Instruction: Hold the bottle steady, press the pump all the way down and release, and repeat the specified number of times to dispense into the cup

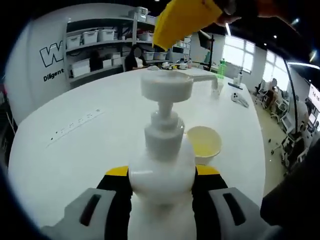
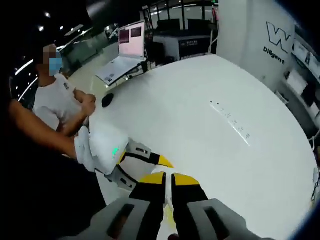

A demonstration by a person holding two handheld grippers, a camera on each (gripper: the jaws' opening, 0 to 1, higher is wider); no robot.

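Two jaws of the left gripper clamp the white pump bottle by its shoulder, and the lower body of the bottle is cut off at the frame's foot. Its pump head stands raised ahead of the jaws, spout pointing right. Just beyond the bottle, on the white table, sits a yellowish cup, partly hidden. Above the pump hangs a blurred yellow jaw tip. The right gripper has its jaws pressed together, holding nothing, over the table.
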